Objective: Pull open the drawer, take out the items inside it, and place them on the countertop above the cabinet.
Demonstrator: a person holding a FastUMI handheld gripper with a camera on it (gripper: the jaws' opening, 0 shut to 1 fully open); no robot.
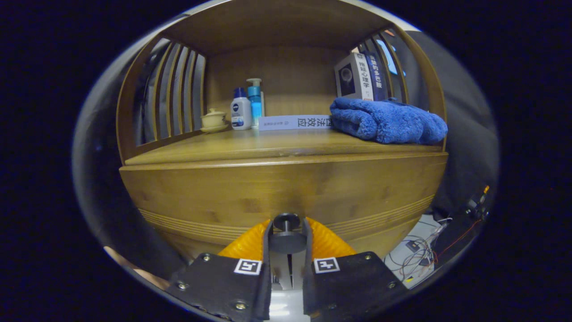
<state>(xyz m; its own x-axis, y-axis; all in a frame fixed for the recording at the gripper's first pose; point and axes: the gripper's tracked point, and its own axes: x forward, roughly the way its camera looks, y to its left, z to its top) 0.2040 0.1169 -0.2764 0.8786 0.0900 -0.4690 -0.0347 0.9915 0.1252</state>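
A wooden cabinet fills the view, with its countertop (250, 143) above the drawer front (201, 192). A dark round knob (286, 221) sticks out of the drawer front, low and in the middle. My gripper (287, 235) has one finger on each side of the knob's stem, and both press on it. The drawer front looks flush with the cabinet, so nothing inside the drawer shows.
On the countertop lie a folded blue towel (389, 120) at the right and a flat book (295, 122). Upright books (359, 77) stand behind the towel. A white bottle (240, 112), a blue pump bottle (254, 100) and a lidded cup (214, 119) stand at back left. Cables (420, 255) lie on the floor at right.
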